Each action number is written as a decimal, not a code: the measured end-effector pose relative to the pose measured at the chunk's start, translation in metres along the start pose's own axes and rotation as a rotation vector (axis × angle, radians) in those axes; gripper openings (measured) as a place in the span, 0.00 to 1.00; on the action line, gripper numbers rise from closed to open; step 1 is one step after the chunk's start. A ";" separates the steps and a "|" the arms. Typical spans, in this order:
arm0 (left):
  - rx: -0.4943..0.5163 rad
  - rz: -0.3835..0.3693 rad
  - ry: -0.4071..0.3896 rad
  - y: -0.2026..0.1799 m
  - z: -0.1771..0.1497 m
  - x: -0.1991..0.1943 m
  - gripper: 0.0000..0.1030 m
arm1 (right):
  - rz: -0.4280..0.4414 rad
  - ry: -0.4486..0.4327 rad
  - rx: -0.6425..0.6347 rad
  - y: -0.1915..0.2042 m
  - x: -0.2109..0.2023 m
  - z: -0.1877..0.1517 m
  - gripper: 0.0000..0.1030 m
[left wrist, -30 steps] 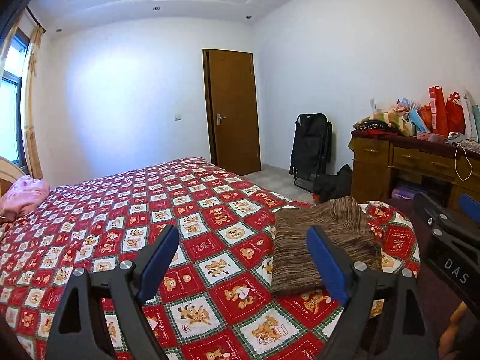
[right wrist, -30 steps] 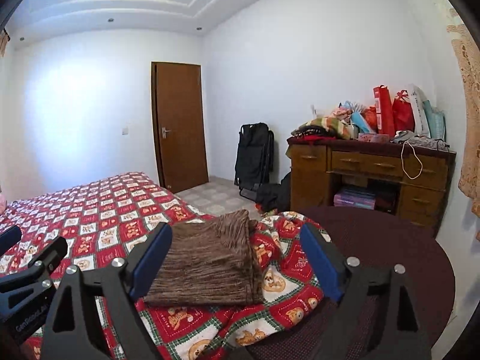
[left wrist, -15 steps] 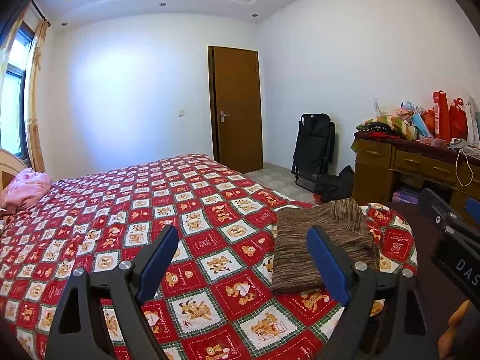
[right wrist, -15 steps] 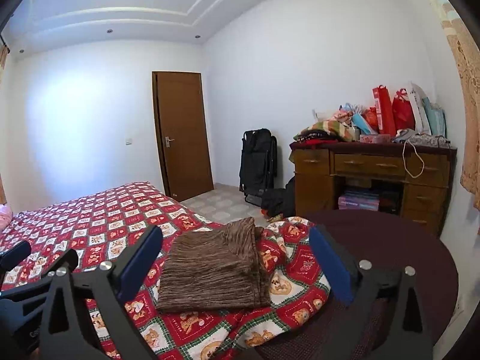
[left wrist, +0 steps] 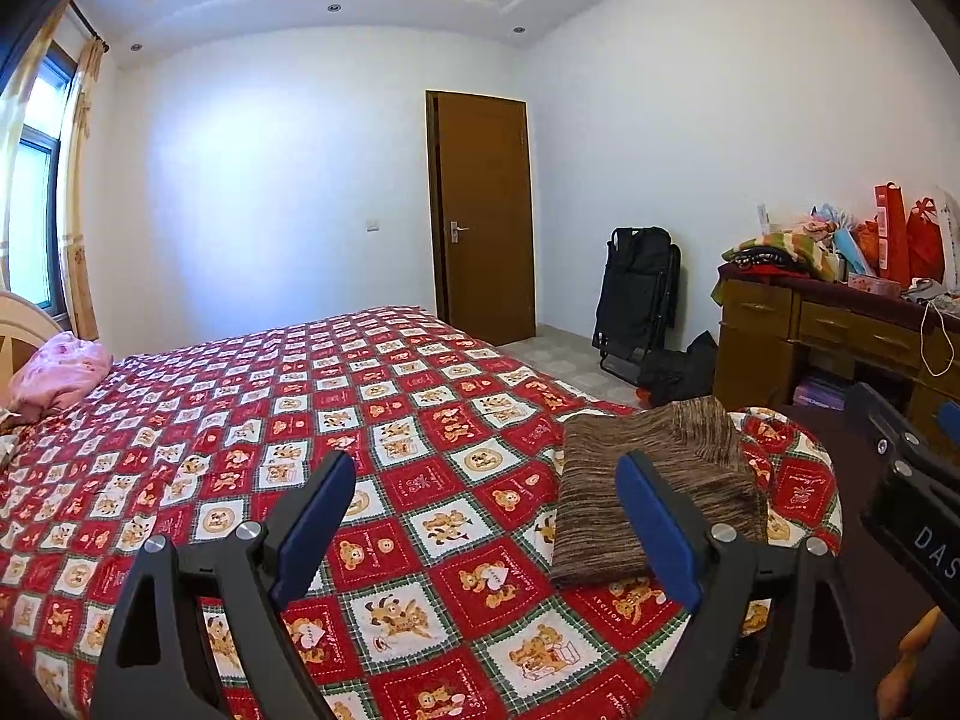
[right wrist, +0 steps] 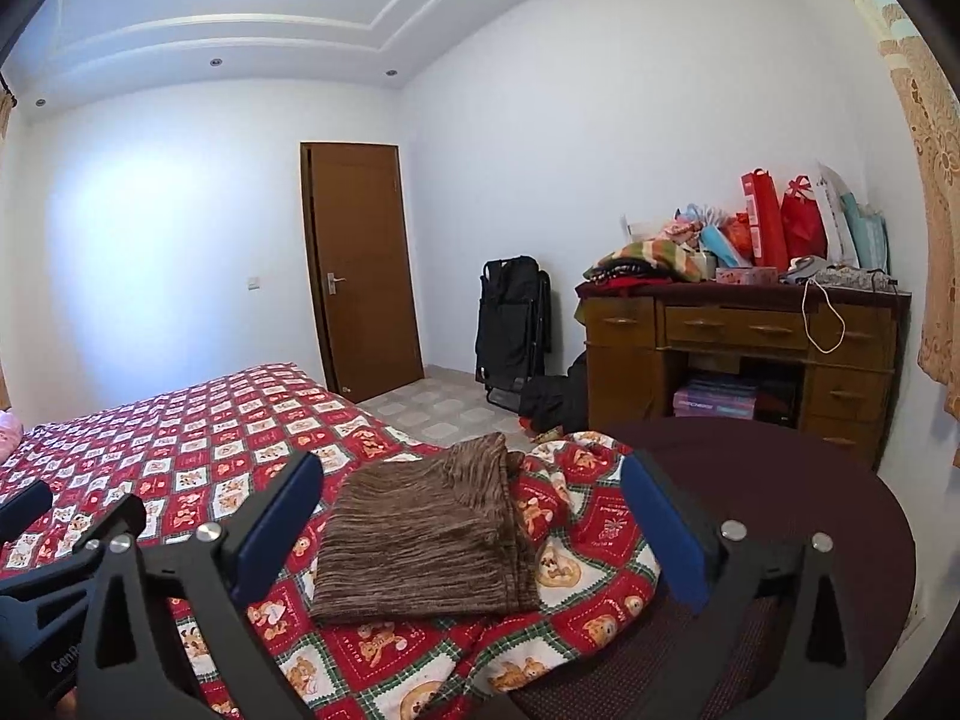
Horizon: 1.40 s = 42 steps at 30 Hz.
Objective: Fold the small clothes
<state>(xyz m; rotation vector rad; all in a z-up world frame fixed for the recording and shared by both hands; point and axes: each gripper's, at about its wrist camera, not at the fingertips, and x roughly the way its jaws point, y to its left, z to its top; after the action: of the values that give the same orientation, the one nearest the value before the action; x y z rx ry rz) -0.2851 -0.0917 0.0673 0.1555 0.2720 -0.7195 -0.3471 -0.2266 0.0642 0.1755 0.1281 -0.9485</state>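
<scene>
Nearest me, my left gripper (left wrist: 480, 516) stood wide with nothing between its jaws, and my right gripper (right wrist: 468, 516) was just as wide and empty. Just past them the brown garment (right wrist: 420, 534) lay folded flat on the bedspread (left wrist: 300, 408) at the near corner of the bed, touched by neither gripper. I judged this fold finished and the hands backed off; the next move called for fetching another piece. Only the left view showed a pink bundle (left wrist: 57, 369) far off by the headboard. Only the right view showed the whole bench (right wrist: 744, 348) with its piled clothes (right wrist: 648, 261).
</scene>
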 end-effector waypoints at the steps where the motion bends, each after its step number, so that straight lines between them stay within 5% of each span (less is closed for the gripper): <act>1: 0.004 -0.001 0.003 -0.001 0.000 0.000 0.87 | 0.000 0.002 0.000 -0.001 0.000 0.000 0.98; 42: 0.033 -0.018 0.024 -0.003 -0.006 -0.001 0.87 | -0.006 0.020 0.003 -0.004 0.001 -0.001 0.98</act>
<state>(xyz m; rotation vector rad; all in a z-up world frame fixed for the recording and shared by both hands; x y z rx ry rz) -0.2890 -0.0918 0.0622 0.1930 0.2854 -0.7410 -0.3499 -0.2292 0.0628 0.1876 0.1462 -0.9534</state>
